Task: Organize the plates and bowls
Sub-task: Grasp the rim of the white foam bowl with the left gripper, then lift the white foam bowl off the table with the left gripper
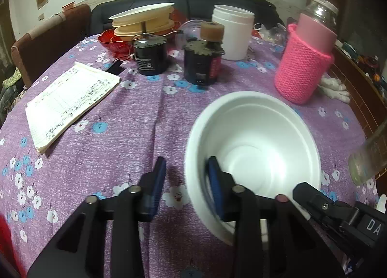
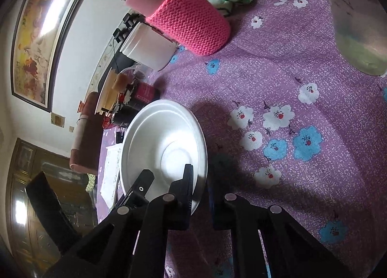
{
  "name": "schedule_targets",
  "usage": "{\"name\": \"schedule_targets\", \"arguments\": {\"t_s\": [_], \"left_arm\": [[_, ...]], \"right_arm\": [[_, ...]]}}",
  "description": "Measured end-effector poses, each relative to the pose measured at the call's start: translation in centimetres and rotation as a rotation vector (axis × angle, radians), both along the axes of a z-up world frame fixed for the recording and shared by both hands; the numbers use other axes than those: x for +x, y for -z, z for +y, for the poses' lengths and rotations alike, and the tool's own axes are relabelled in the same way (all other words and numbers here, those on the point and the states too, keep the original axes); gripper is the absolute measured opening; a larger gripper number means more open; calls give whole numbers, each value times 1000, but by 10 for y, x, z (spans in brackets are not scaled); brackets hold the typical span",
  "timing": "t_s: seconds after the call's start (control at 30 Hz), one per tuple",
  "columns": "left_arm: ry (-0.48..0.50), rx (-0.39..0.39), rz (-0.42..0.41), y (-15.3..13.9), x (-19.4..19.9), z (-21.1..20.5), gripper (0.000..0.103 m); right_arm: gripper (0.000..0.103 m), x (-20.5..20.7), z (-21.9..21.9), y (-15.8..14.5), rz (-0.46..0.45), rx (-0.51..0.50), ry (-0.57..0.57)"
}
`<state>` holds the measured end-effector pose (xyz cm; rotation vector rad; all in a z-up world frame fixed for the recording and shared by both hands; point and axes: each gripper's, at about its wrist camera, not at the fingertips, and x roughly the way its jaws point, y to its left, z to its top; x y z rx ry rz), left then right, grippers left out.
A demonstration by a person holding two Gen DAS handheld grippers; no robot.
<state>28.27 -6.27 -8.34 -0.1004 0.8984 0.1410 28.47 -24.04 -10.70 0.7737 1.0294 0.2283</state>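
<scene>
I grip one white bowl (image 1: 254,147) with both tongs. The left gripper (image 1: 187,176) straddles the near-left rim: one blue finger (image 1: 216,190) sits inside the bowl, the other outside over the cloth (image 1: 121,137), and a gap remains between the outer finger and the wall, so I judge this side closing but cannot confirm firm pad contact. The right gripper (image 2: 200,188) is closed on the rim at the near-right side, one finger inside, one outside, with the rim pinched thin between them.

I hold the bowl on two sides because the foam wall is light and flexible; two grips keep it level for a lift.

The bowl stands near the front edge of the table, right of centre. The stack (image 1: 145,21) of tan bowls and plates stands at the far edge, left of centre, and I judge it the likely destination.

Clearance:
- Two black cans (image 1: 151,56) stand between the bowl and the stack; the path must rise above them.
- The pink bottle (image 1: 304,69) stands just beyond the bowl toward the right edge.
- The notebook (image 1: 70,101) lies near the left edge, well apart.
- The cloth left of the bowl is open room
</scene>
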Motion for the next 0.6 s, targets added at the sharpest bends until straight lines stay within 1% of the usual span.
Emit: {"name": "schedule_targets", "arguments": {"t_s": [0.07, 0.17, 0.6], "left_arm": [[13, -2, -1, 0, 0, -2, 19], [25, -2, -3, 0, -1, -4, 14], [46, 7, -15, -7, -7, -6, 13]], "right_arm": [[9, 0, 1, 0, -3, -4, -4], [9, 1, 1, -1, -2, -6, -9], [9, -5, -3, -1, 4, -11, -14]]}}
